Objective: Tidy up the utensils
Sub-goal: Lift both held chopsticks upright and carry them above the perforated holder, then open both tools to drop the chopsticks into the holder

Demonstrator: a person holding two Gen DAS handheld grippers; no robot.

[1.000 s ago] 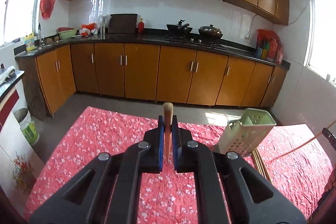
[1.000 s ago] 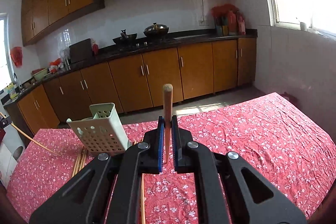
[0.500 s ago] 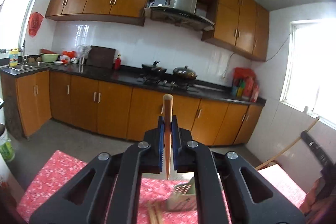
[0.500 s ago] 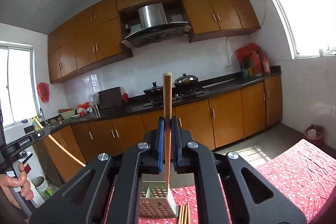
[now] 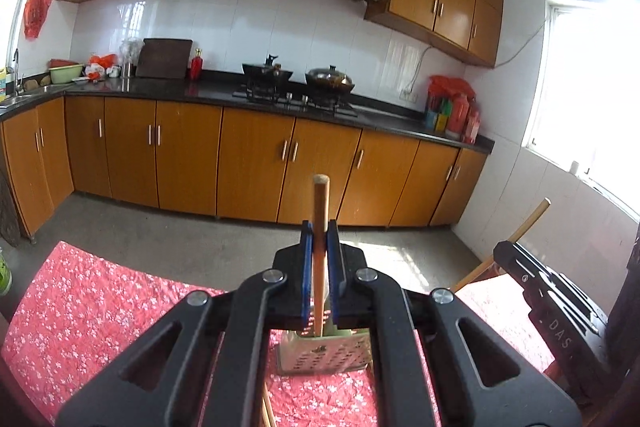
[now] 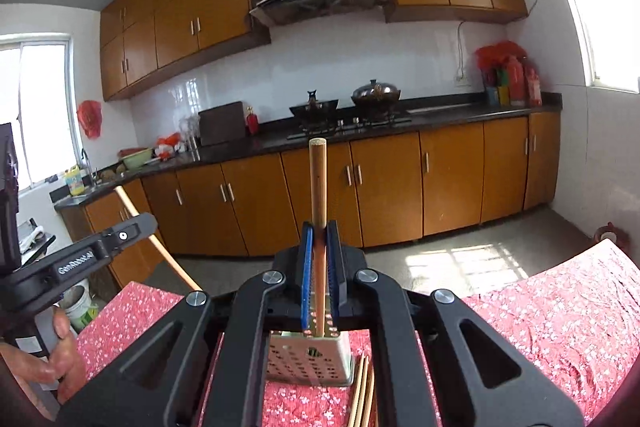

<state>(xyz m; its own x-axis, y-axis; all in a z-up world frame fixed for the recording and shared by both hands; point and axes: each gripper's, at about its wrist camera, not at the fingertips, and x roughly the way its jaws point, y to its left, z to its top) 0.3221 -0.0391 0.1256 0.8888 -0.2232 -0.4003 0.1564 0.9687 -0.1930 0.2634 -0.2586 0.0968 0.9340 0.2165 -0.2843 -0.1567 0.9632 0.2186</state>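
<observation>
My left gripper [image 5: 319, 239] is shut on a wooden chopstick [image 5: 320, 219] that stands upright between its blue pads. Its lower tip hangs over the pale green perforated utensil holder [image 5: 324, 355] on the red floral tablecloth [image 5: 92, 311]. My right gripper [image 6: 319, 239] is likewise shut on a second chopstick [image 6: 318, 187], whose lower end points at the same holder [image 6: 310, 359]. Each gripper appears in the other's view, the right gripper [image 5: 548, 303] at the right edge and the left gripper [image 6: 80, 259] at the left edge. Several loose chopsticks [image 6: 362, 391] lie beside the holder.
A kitchen counter [image 5: 224, 95] with wooden cabinets, a stove and pots runs along the far wall. A person's hand [image 6: 60, 359] holds the left gripper. A white bucket [image 6: 80, 307] stands on the floor left of the table. Bright windows flank the room.
Both grippers rose and tipped their view up and then down again, each keeping its chopstick. They drew together over the holder, which now sits directly below both sets of jaws.
</observation>
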